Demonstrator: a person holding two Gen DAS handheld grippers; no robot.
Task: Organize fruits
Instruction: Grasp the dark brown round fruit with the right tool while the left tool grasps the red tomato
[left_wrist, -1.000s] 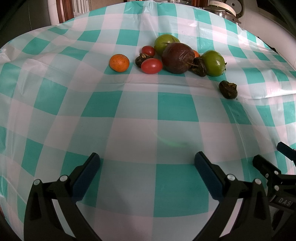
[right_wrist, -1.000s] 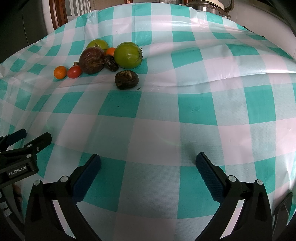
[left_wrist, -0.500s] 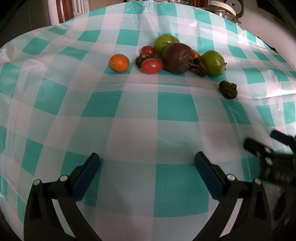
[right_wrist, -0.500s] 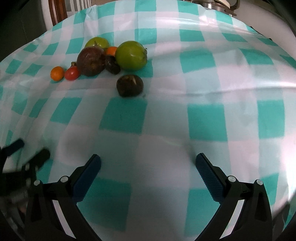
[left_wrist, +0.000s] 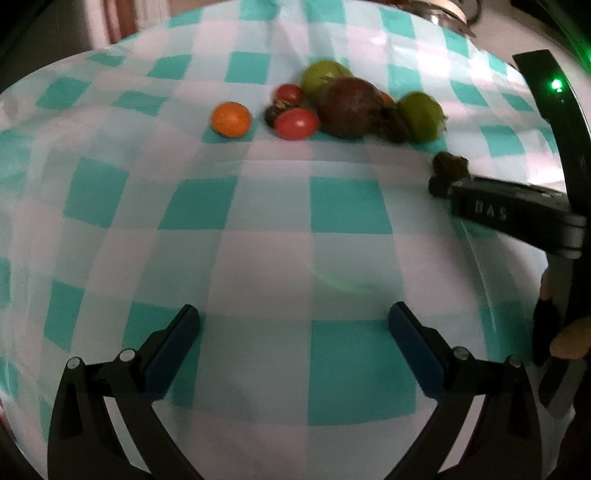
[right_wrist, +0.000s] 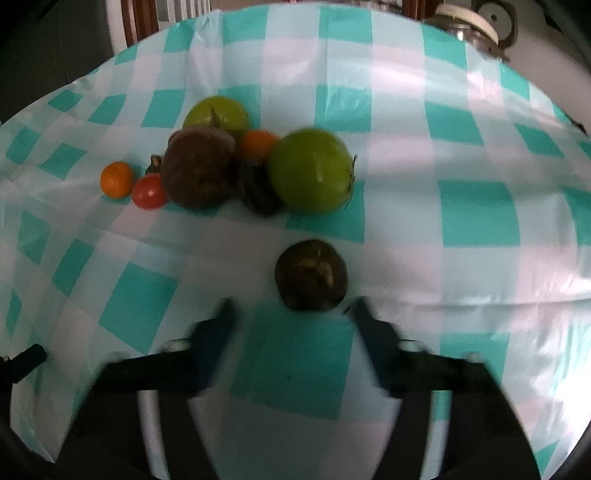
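A cluster of fruit lies on the green-and-white checked tablecloth (left_wrist: 347, 206): an orange (left_wrist: 230, 119), two red tomatoes (left_wrist: 296, 123), a large dark brown fruit (left_wrist: 350, 107), two green fruits (right_wrist: 312, 175) and small dark wrinkled fruits. One small dark fruit (right_wrist: 311, 274) lies apart, just ahead of my right gripper (right_wrist: 293, 315), which is open with the fruit near its fingertips. In the left wrist view the same fruit (left_wrist: 450, 163) sits by the right gripper's body. My left gripper (left_wrist: 293, 319) is open and empty, well short of the cluster.
A metal pot with a lid (right_wrist: 472, 27) stands at the table's far right edge. A wooden chair back (right_wrist: 147, 18) is behind the far left edge. The cloth (right_wrist: 476, 214) has creases near the fruit.
My right gripper has moved forward to the lone dark fruit and its jaws have narrowed. It now reaches into the left wrist view from the right. The left gripper has barely moved.
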